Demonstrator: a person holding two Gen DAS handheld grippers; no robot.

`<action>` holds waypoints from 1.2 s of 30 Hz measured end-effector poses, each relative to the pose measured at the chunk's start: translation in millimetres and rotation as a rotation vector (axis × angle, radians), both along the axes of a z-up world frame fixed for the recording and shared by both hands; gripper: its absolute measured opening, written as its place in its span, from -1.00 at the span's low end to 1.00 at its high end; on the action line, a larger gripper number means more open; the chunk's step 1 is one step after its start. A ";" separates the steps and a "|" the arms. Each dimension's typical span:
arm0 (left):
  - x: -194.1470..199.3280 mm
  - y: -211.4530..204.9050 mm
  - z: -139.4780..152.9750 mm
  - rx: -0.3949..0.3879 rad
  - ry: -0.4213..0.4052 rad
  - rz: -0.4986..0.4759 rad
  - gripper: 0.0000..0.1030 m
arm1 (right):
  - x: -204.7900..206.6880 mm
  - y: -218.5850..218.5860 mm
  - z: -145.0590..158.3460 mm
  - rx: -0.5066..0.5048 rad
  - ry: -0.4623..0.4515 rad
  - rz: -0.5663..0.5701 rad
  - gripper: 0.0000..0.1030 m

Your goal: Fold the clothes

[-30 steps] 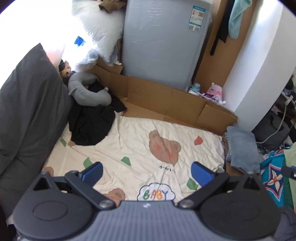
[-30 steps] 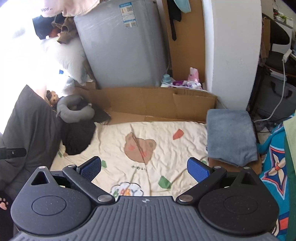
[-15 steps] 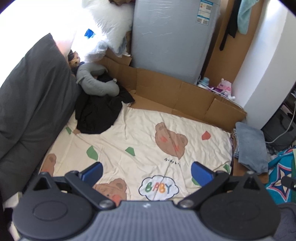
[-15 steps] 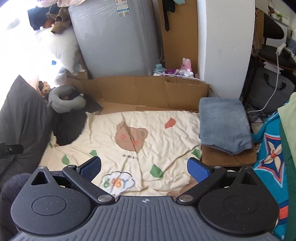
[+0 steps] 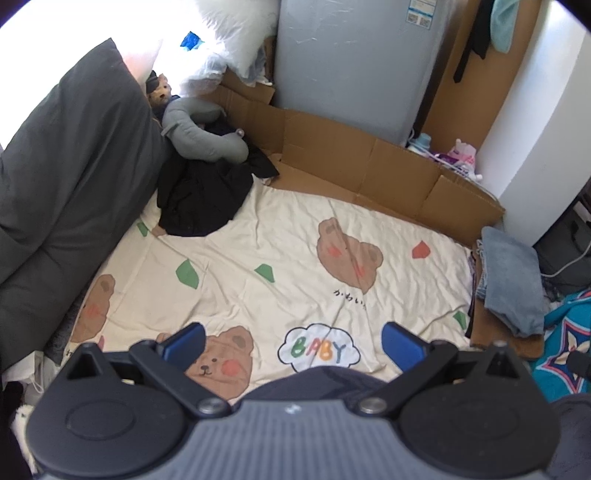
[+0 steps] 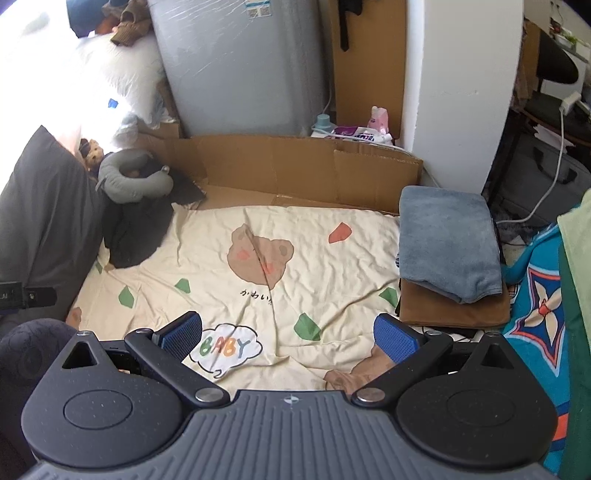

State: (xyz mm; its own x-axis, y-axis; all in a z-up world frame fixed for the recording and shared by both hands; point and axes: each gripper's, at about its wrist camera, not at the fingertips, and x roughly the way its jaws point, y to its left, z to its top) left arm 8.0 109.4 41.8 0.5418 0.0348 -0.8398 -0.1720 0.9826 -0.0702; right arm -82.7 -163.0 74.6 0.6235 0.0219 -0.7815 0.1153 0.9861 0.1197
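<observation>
Clothes: I see one blue-grey piece folded at 3 o'clock, black garment still crumpled at 11 o'clock; left gripper and right gripper both wide, holding nothing.

Black garment: heaped; upper part covered by the grey neck pillow, type cannot be told.
Stuffed toy: only the face shows, washed out by window glare.
Label on grey appliance: print too small to read; cut by the top edge.
Folded stack: items under the blue-grey top layer mostly hidden.
Bear-print sheet: near edge covered by the gripper bodies.
Patterned blue cloth: cut off at right.
</observation>
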 end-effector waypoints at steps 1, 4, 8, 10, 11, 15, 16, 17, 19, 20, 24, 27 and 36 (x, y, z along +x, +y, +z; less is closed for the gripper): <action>0.3 -1.3 -0.6 0.001 0.001 0.001 0.99 | 1.4 1.4 -0.7 -0.005 0.005 0.008 0.99; 1.0 -6.9 -2.9 -0.007 0.013 0.001 0.99 | 6.4 2.5 -4.2 -0.002 0.031 0.020 0.99; 0.7 -16.8 -8.5 -0.017 0.033 -0.007 0.99 | 14.3 1.1 -8.6 0.006 0.052 0.032 0.99; 0.5 -21.7 -11.0 -0.014 0.042 -0.012 0.99 | 18.1 1.3 -11.7 0.007 0.069 0.039 0.99; 0.8 -23.9 -11.8 -0.012 0.045 -0.018 0.99 | 19.7 1.4 -13.1 0.008 0.077 0.043 0.99; 2.7 -30.6 -15.3 -0.005 0.059 -0.034 0.99 | 22.1 0.3 -17.7 0.032 0.085 0.047 0.99; 3.6 -31.3 -16.2 -0.005 0.064 -0.034 0.99 | 22.9 0.7 -18.1 0.030 0.088 0.048 0.99; 4.5 -32.0 -17.0 -0.005 0.068 -0.034 0.99 | 23.6 1.1 -18.5 0.027 0.091 0.049 0.99; 5.3 -34.0 -17.7 -0.001 0.072 -0.040 0.99 | 25.0 1.9 -19.4 0.022 0.096 0.051 0.99; 5.6 -35.0 -18.0 0.001 0.074 -0.043 0.99 | 25.8 2.3 -19.9 0.019 0.098 0.053 0.99; 6.2 -39.1 -20.5 -0.004 0.085 -0.054 0.99 | 28.7 3.9 -21.6 0.009 0.109 0.057 0.99; 6.6 -42.7 -22.0 -0.005 0.092 -0.061 0.99 | 30.6 6.0 -22.9 0.000 0.119 0.065 0.99; 6.3 -46.5 -23.6 0.001 0.102 -0.066 0.98 | 32.4 7.2 -24.0 0.000 0.134 0.075 0.99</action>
State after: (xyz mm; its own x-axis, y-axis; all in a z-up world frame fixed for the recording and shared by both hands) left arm 14.3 62.9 18.2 0.4548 0.0031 -0.8906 -0.1135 0.9921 -0.0545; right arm -50.3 -155.8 50.7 0.5102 0.0650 -0.8576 0.0560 0.9925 0.1085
